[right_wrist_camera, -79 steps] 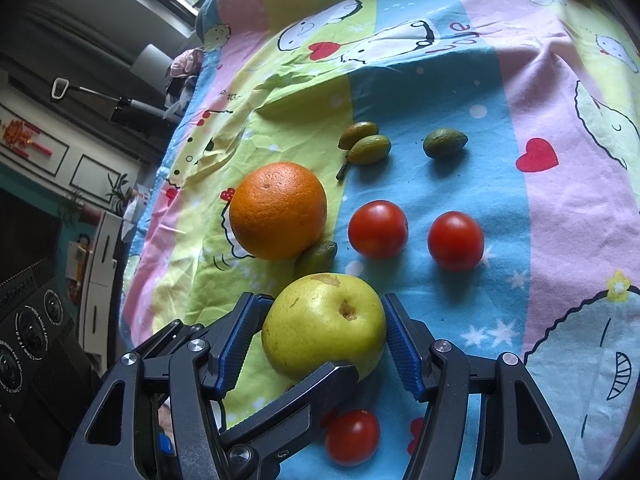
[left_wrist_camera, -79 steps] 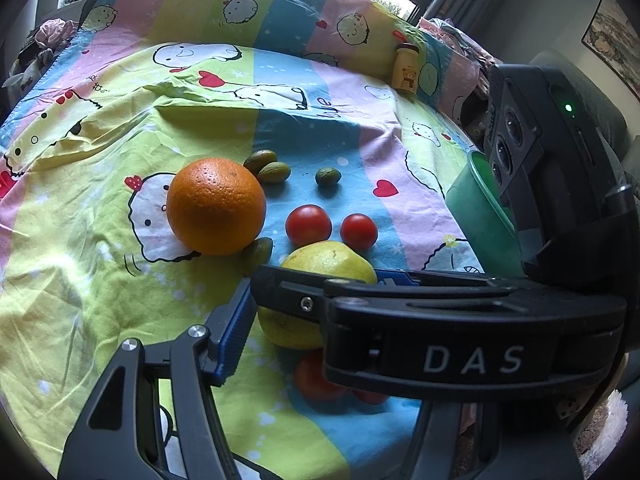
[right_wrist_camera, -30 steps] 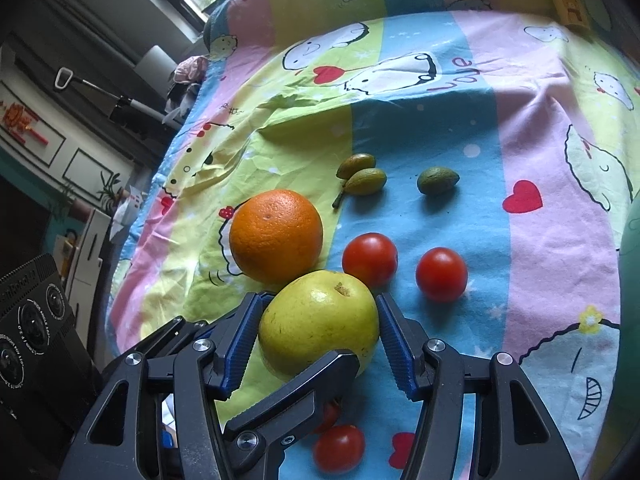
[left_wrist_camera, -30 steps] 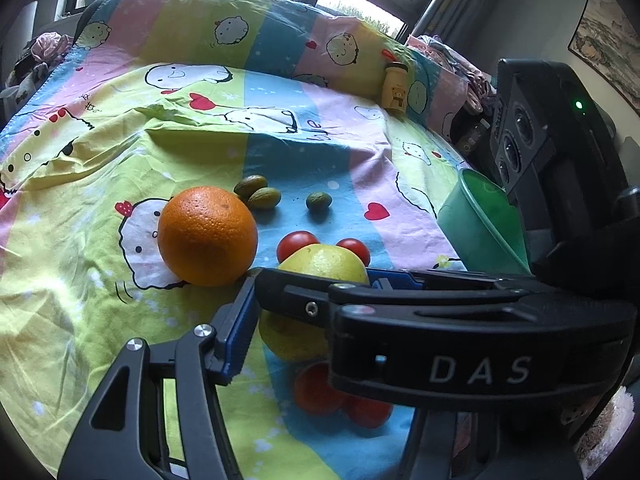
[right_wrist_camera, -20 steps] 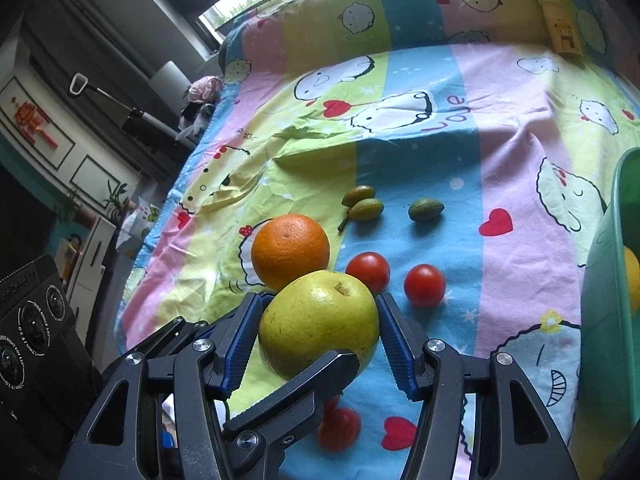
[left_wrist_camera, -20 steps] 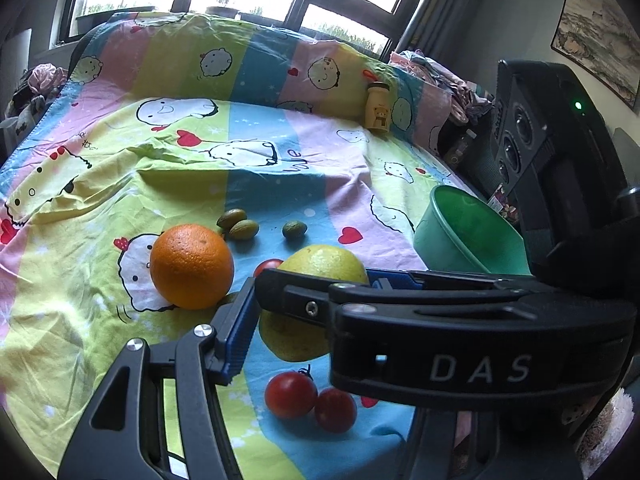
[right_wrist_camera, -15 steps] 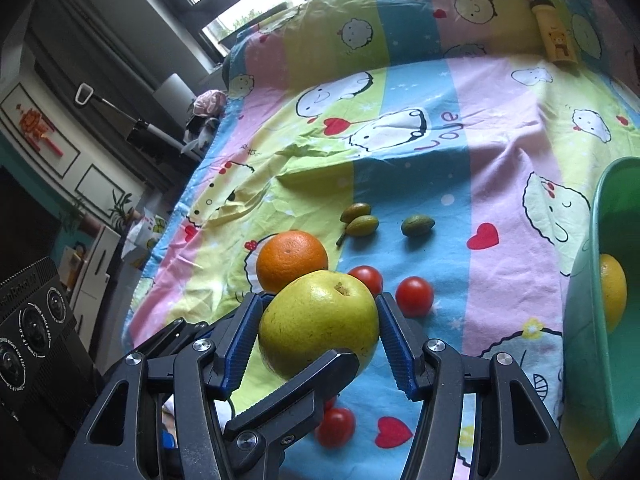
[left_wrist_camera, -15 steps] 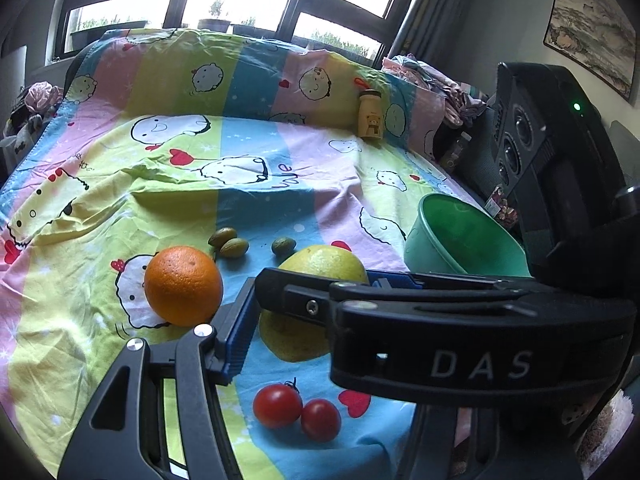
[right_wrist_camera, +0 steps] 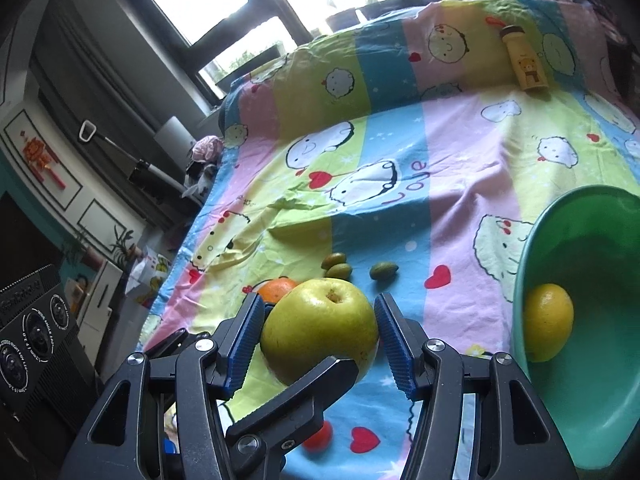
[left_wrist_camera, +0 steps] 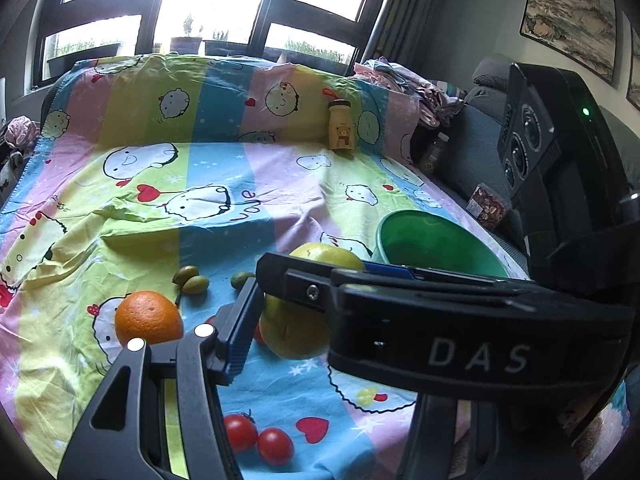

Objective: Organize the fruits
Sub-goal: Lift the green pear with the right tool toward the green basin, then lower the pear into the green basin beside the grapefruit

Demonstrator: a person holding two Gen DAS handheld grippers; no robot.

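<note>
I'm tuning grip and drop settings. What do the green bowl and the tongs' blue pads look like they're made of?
Green bowl: probably plastic, with a smooth, uniform, softly shiny wall. Blue pads on the right tongs: likely ribbed rubber, matte with fine ridges, pressed against the yellow-green apple.

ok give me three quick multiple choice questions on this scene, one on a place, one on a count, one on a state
1. Where does the yellow fruit lie?
A. inside the green bowl
B. beside the orange
C. next to the bear bottle

2. How many small green fruits lie on the bedsheet?
A. one
B. three
C. five

3. What state is the green apple in?
A. resting on the sheet
B. lying in the bowl
C. held off the sheet by the right gripper

Answers:
1. A, it sits against the bowl's inner wall in the right wrist view.
2. B, a pair together and one apart.
3. C, blue-padded fingers press it on both sides, with the sheet well below.
</note>
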